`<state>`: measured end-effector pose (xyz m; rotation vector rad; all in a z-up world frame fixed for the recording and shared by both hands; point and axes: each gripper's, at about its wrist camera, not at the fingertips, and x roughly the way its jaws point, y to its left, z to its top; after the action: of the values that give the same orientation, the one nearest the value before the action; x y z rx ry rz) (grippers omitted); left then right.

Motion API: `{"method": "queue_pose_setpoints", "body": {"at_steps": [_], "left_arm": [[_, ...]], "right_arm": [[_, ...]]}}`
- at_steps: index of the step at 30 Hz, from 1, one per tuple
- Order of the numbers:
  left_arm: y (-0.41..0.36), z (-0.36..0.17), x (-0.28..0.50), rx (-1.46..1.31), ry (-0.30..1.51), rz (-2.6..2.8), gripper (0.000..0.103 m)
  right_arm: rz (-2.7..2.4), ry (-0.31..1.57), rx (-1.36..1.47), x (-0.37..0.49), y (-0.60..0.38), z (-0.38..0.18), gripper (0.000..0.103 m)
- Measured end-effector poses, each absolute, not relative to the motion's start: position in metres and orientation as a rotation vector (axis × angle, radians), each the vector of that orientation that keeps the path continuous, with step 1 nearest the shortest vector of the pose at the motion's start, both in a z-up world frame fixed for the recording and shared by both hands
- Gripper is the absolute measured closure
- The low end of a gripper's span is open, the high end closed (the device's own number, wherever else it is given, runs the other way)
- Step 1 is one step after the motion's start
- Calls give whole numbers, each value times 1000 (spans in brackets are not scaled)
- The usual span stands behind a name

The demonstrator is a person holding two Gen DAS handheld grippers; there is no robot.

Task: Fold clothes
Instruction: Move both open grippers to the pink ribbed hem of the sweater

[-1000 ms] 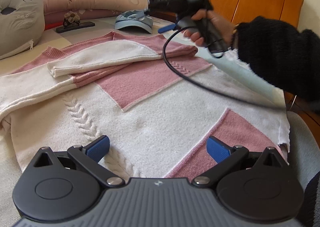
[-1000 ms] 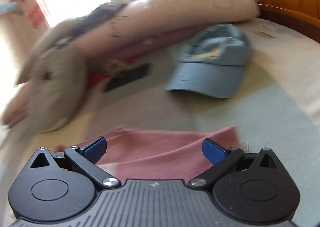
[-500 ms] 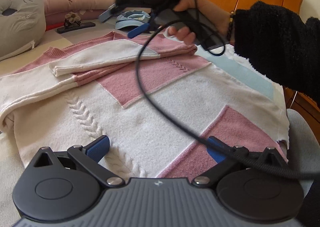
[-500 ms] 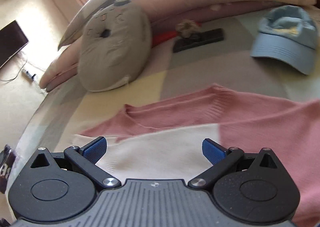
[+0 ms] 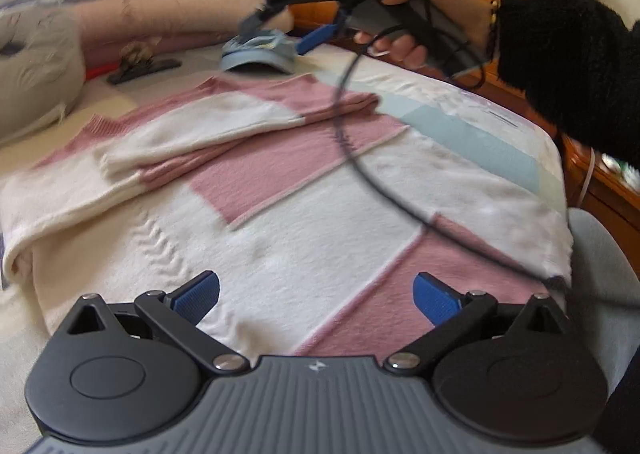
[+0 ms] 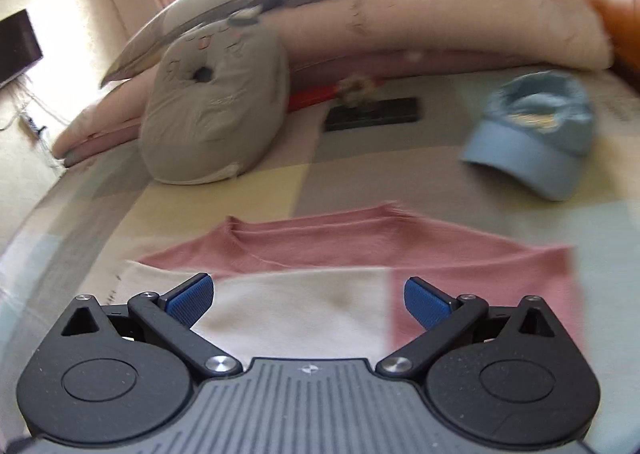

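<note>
Sweater [image 5: 320, 190] lies lengthwise ahead of left gripper [image 5: 316, 294], hem nearest, jaws spread, empty; right gripper [image 6: 308, 300], spread, empty, hovers nearer collar [image 6: 304, 230] end

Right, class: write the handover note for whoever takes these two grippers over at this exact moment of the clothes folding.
Left tongs: open, empty, low over the hem end of the pink-and-white knitted sweater.
Right tongs: open, empty, held in the air above the sweater's collar end; its black cable hangs across the sweater.
Sweater lies flat on the pastel checked bedsheet, near the light blue baseball cap.
Done: one sleeve folded across the chest.
Left: fold the other sleeve at the left edge, then fold the body.
</note>
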<state>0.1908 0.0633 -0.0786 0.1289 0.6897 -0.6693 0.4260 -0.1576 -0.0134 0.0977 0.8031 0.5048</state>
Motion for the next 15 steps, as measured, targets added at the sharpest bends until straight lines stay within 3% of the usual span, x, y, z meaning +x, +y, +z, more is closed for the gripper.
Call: {"method": "queue_pose_setpoints", "body": {"at_steps": [6,15], "left_arm": [[32,-60,176,191,691,-657,1],[35,-68,140,208,861,-515,1]], "right_arm": [[378,806,33,380,-243,14,0],[618,863,55,265,-271,-25,0]]}}
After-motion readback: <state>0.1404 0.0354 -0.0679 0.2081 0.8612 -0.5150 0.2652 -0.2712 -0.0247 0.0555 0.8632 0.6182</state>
